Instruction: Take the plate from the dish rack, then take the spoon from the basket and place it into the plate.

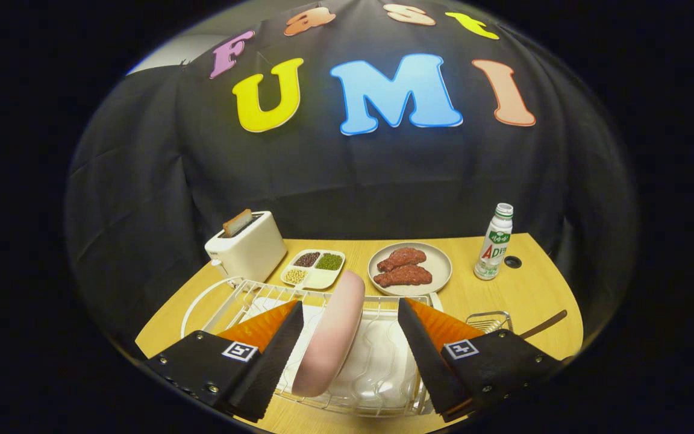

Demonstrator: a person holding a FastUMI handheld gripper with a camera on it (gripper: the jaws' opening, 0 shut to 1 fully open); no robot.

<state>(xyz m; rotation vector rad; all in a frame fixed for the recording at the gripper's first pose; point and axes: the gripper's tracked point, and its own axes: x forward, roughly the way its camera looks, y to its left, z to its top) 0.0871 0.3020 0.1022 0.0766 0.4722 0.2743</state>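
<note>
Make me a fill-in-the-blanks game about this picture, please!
1. The pink plate stands on its edge in the dish ____.
2. The gripper is ____, with the plate between its fingers.
3. A slice of bread sticks out of the ____.
4. The round plate beyond the rack holds two pieces of ____.

Missing words: rack; open; toaster; meat

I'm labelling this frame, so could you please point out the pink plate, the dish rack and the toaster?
pink plate (330,337): gripper view, on its edge-on rim, between the open fingers.
dish rack (250,293): gripper view, on its far wire rail.
toaster (250,252): gripper view, on its front wall.
</note>
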